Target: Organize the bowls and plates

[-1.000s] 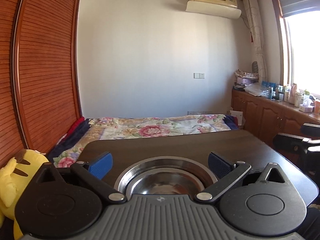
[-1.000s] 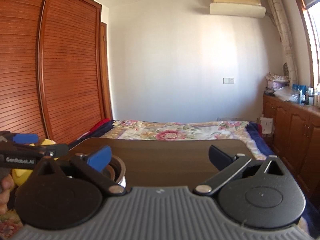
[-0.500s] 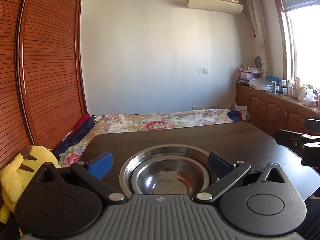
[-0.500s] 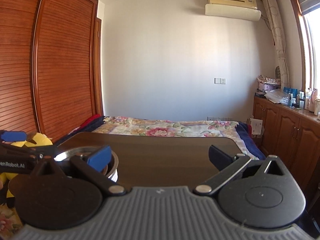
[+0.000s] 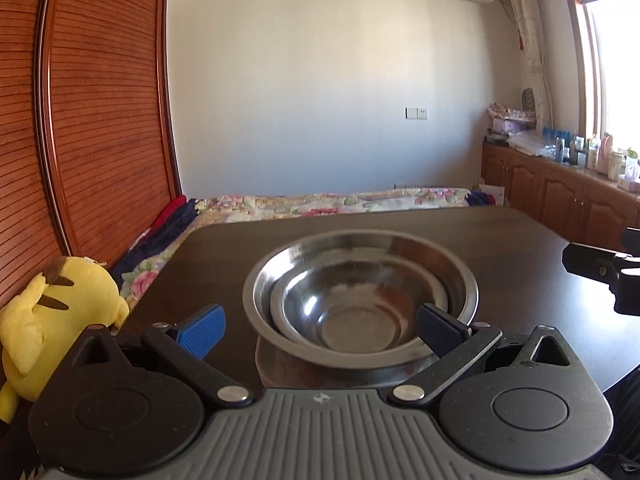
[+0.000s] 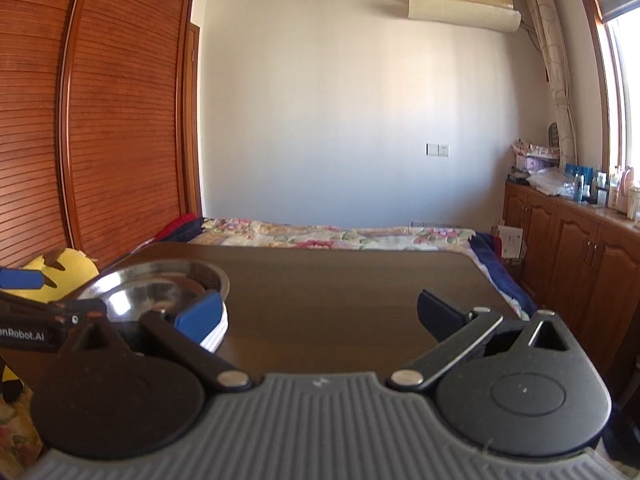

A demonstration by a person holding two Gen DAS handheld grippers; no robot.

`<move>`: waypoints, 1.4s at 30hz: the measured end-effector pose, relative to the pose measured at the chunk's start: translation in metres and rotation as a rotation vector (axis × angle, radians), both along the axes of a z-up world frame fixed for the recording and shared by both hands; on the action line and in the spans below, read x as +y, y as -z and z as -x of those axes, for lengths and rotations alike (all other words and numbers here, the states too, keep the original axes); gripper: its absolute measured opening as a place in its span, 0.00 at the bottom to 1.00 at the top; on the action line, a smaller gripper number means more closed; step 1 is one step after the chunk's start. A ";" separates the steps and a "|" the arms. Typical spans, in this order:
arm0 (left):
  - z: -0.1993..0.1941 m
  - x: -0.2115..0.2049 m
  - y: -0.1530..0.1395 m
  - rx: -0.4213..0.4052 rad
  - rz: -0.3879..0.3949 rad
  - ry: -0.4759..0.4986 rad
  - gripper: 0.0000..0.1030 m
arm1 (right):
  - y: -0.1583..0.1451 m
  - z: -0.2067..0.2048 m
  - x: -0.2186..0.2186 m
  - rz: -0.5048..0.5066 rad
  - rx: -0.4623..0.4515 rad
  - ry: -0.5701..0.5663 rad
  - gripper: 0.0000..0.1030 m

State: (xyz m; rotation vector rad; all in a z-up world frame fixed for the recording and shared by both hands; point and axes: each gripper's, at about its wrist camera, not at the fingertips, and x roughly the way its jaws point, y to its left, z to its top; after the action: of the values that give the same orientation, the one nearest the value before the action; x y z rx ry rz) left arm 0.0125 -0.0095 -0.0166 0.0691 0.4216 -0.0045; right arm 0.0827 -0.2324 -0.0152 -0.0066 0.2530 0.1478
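Note:
Two steel bowls [image 5: 360,292] sit nested, the smaller inside the larger, on the dark wooden table [image 5: 500,248]. In the right wrist view the stack [image 6: 160,284] rests on white plates [image 6: 216,334] at the table's left. My left gripper [image 5: 320,330] is open, just in front of the bowls, with the blue pads [image 5: 200,330] on either side of the near rim, holding nothing. My right gripper [image 6: 318,314] is open and empty over the bare table to the right of the stack; it shows at the right edge of the left wrist view [image 5: 600,270].
A yellow plush toy [image 5: 52,320] sits beside the table's left edge. A bed with a floral cover [image 6: 340,236] lies beyond the far edge. Wooden wardrobe doors [image 6: 100,120] stand at left, low cabinets [image 6: 580,240] with bottles at right.
The left gripper has drawn back and risen, so the nested bowls show in full. The right gripper has risen slightly too. Both stayed open.

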 end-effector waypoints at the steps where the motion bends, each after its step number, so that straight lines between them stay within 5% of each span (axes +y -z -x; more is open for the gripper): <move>1: 0.000 0.001 0.001 0.001 -0.001 -0.001 1.00 | 0.001 0.000 0.000 -0.004 0.002 0.001 1.00; 42: 0.000 -0.001 0.001 -0.003 -0.006 0.014 1.00 | 0.006 -0.004 -0.006 -0.005 0.017 0.040 1.00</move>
State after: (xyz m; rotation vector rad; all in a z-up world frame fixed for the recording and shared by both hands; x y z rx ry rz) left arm 0.0122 -0.0106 -0.0180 0.0776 0.4185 -0.0166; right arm 0.0863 -0.2389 -0.0210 0.0047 0.2691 0.1088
